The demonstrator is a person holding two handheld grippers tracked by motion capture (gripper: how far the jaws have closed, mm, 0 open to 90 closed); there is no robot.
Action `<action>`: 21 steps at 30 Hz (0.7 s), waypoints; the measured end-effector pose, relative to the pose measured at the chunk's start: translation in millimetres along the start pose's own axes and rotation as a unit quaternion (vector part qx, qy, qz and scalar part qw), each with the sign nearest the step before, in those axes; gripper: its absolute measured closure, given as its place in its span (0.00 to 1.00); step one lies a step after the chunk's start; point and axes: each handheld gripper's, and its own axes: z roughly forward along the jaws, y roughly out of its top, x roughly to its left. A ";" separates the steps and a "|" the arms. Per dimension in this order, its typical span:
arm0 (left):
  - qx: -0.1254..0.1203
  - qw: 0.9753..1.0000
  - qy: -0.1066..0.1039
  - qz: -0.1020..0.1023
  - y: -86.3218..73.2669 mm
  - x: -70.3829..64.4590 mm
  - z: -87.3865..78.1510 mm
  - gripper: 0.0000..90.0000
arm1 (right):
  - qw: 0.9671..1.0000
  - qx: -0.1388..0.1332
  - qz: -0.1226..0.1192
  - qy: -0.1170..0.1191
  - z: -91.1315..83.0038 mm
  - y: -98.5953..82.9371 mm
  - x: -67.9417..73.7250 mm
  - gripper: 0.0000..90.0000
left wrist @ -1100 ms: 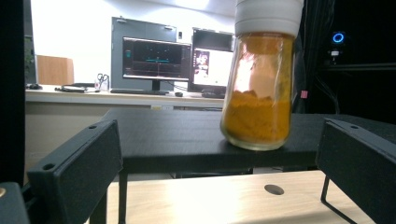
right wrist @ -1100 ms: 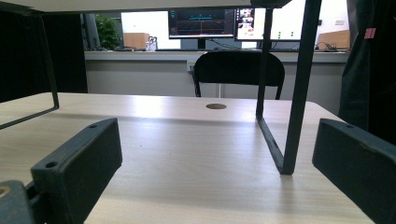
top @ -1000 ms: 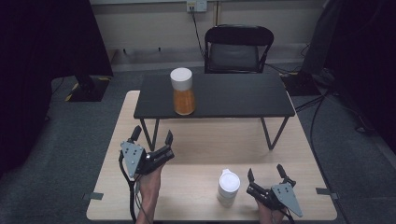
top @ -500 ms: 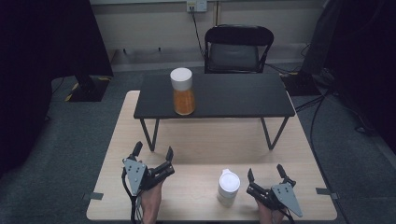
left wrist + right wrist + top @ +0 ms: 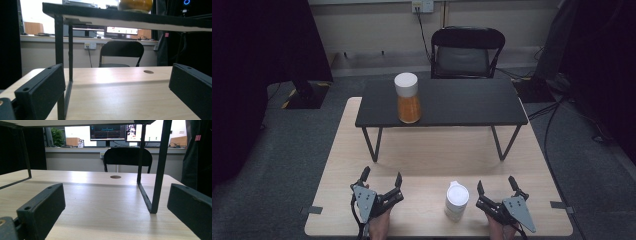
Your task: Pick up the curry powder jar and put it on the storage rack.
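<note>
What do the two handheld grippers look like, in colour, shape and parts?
Both the left gripper and the right gripper are black, each with two blocky jaws that have small round holes near the base. Each carries a grey three-cornered plate with small dark dots on top. A black cable trails from the left gripper. No sleeves are visible on the forearms.

A low shelf table (image 5: pixel 462 102) stands on the far half of the table (image 5: pixel 422 150). A lidded jar (image 5: pixel 407 97) sits on the shelf's left part. Behind the shelf stands a chair (image 5: pixel 467 52). Before the shelf, a capped bottle (image 5: pixel 456 201) stands, apparently upright, between the left gripper (image 5: pixel 381 179) and the right gripper (image 5: pixel 496 185).
</note>
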 end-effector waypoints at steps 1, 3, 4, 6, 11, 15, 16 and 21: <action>-0.002 1.000 0.003 0.007 -2.7 -2.2 -0.7 0.00 | 1.000 0.000 0.000 0.000 0.0 0.0 0.0 0.00; -0.003 1.000 0.007 0.018 -7.8 -5.3 -1.9 0.00 | 1.000 0.000 0.000 0.000 0.0 0.0 0.0 0.00; -0.001 1.000 0.006 0.014 -9.5 -5.4 -2.3 0.00 | 1.000 0.000 0.000 0.000 0.0 0.0 0.1 0.00; 0.002 1.000 0.006 0.012 -12.1 -5.8 -2.5 0.00 | 1.000 0.000 0.000 0.000 0.0 0.0 0.1 0.00; 0.001 1.000 0.008 0.015 -18.3 -5.8 -4.1 0.00 | 1.000 0.000 0.000 0.000 0.0 0.0 0.1 0.00; 0.003 1.000 0.009 0.009 -21.3 -4.3 -5.9 0.00 | 1.000 0.000 0.000 0.000 0.0 0.0 0.1 0.00; 0.003 1.000 0.010 0.011 -22.3 -4.0 -6.0 0.00 | 1.000 0.000 0.000 0.000 0.0 0.0 0.0 0.00; 0.010 1.000 0.010 0.010 -26.4 -2.3 -6.7 0.00 | 1.000 0.000 0.000 0.000 0.0 0.0 0.1 0.00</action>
